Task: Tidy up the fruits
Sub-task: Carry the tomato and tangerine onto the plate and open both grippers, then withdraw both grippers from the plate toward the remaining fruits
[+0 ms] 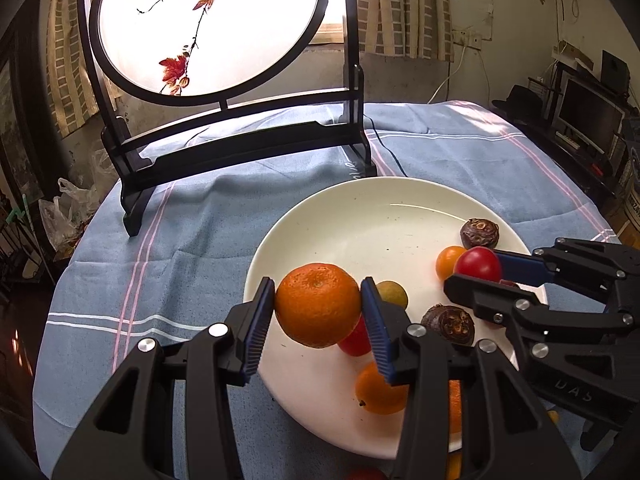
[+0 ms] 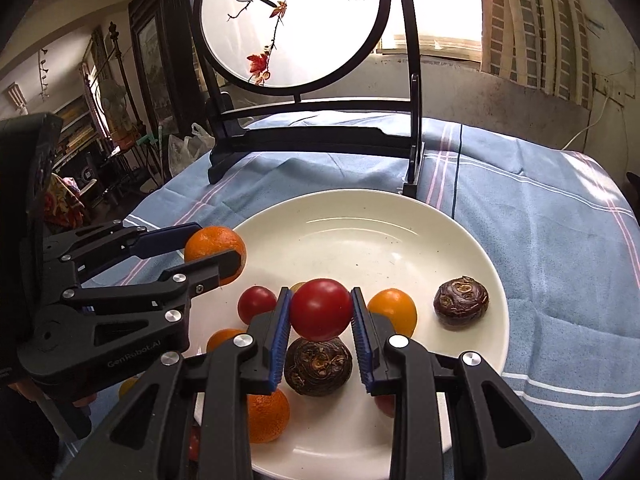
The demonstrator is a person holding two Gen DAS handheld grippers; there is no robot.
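Observation:
My left gripper (image 1: 318, 312) is shut on a mandarin orange (image 1: 317, 305) and holds it above the left rim of a white plate (image 1: 360, 216). It also shows in the right wrist view (image 2: 208, 252) with the orange (image 2: 212, 246). My right gripper (image 2: 320, 312) is shut on a red tomato (image 2: 320, 309) above the plate (image 2: 380, 240); it shows in the left wrist view (image 1: 486, 270) with the tomato (image 1: 477, 263). On the plate lie several small fruits: a dark brown water chestnut (image 2: 461, 301), another (image 2: 318, 366), a small orange fruit (image 2: 394, 310), a red tomato (image 2: 256, 304).
A black-framed round painted screen (image 1: 208, 28) stands at the back of the blue striped tablecloth (image 1: 160, 248); it also shows in the right wrist view (image 2: 292, 20). A black cable (image 1: 388, 148) runs behind the plate. Furniture and a monitor (image 1: 588, 112) stand beyond the table's right edge.

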